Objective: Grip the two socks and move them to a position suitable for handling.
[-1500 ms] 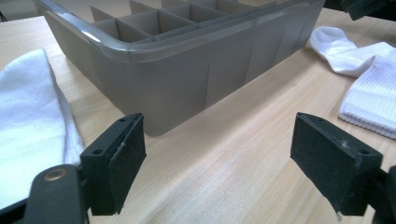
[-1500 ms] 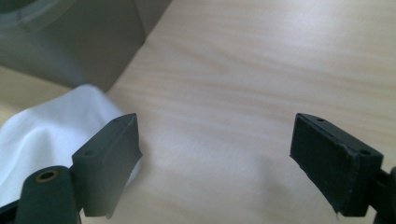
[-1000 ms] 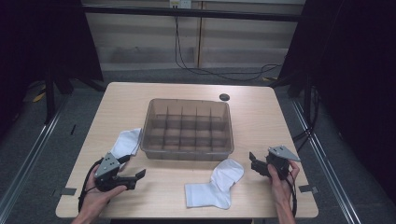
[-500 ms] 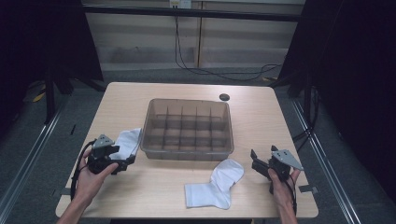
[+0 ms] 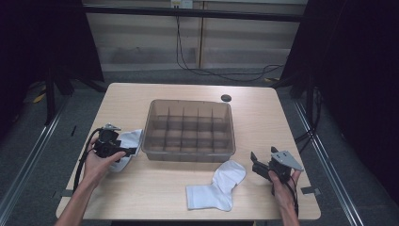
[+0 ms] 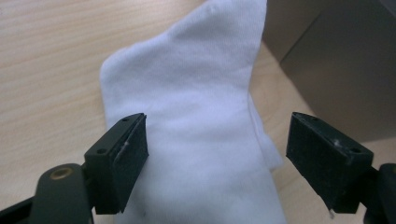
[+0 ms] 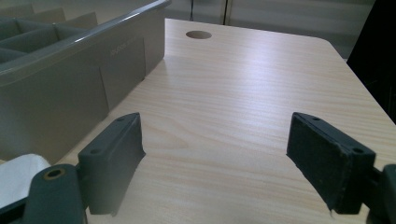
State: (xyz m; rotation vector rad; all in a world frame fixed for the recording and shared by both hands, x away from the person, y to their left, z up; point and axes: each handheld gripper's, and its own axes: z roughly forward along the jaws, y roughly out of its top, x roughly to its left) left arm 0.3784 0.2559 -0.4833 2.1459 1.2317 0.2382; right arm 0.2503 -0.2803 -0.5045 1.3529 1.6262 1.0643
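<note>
Left tongs (image 5: 126, 151): jaws spread wide and holding nothing; in the left gripper view (image 6: 215, 149) they hang over a white sock, one jaw above the cloth and the other past its edge towards the bin.
Right tongs (image 5: 256, 165): jaws wide apart and empty; in the right gripper view (image 7: 215, 154) only bare wood lies between them.
Left hand (image 5: 96, 165): grips the left tongs at the near left part of the surface, forearm coming in from the bottom edge.
Right hand (image 5: 284, 188): grips the right tongs near the front right corner.
Left sock (image 5: 128, 143): white, lying flat just beside the bin's left wall, partly under the left tongs.
Near sock (image 5: 216, 186): white, bent at the heel, flat on the surface in front of the bin, just left of the right tongs.
Bin (image 5: 188, 153): clear grey plastic, split into a grid of compartments, standing mid-surface; I cannot tell anything inside it.
Surface (image 5: 155, 193): pale wood with a round dark hole (image 5: 226, 98) near its far edge, behind the bin's right corner.
</note>
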